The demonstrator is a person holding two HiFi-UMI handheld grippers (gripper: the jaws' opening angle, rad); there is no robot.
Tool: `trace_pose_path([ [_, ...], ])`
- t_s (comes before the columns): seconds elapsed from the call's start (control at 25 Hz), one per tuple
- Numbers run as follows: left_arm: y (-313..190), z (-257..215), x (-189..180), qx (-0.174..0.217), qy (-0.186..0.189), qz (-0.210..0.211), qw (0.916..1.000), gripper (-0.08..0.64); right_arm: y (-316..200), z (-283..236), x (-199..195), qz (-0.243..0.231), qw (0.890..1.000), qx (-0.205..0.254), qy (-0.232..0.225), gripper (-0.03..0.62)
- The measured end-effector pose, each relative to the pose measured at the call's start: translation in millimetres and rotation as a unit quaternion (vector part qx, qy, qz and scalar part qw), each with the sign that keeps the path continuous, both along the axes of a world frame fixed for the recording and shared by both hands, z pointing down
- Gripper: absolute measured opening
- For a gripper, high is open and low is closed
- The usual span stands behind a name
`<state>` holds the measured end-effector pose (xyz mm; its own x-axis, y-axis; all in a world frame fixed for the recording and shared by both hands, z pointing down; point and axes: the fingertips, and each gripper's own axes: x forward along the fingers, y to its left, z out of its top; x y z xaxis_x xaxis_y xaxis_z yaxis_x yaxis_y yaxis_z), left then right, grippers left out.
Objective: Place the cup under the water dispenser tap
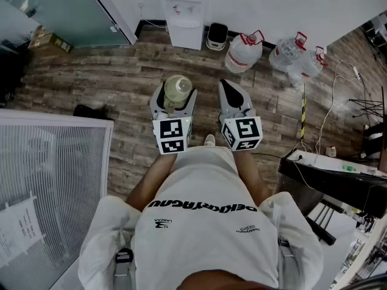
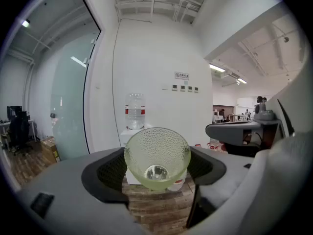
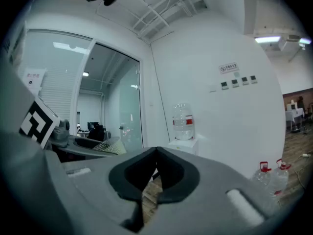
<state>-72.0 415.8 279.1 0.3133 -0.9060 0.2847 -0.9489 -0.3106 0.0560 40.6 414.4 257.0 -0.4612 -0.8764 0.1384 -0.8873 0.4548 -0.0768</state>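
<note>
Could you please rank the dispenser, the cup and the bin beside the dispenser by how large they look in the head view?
1. dispenser, clearly largest
2. cup, only slightly ahead of the bin, and it is nearer the camera
3. bin

Between the left gripper's (image 2: 157, 167) jaws, the cup (image 2: 156, 153) is translucent pale green, dimpled, with a glossy base. Left gripper and right gripper (image 3: 155, 173) shells are matt grey plastic; pads (image 2: 110, 173) black, finely textured. Floor (image 2: 155, 204) beneath is matt wood-grain planking. Water dispenser (image 2: 128, 133) ahead is smooth white plastic.
</note>
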Motion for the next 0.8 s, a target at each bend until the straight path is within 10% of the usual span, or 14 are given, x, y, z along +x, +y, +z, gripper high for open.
trace_pose_path([
  [0.8,-20.9,-0.9,69.4,0.036,-0.013,-0.029,0.9989,0.370,-26.2,7.7,65.1,-0.052,0.998,-0.001,-0.024,-0.002],
])
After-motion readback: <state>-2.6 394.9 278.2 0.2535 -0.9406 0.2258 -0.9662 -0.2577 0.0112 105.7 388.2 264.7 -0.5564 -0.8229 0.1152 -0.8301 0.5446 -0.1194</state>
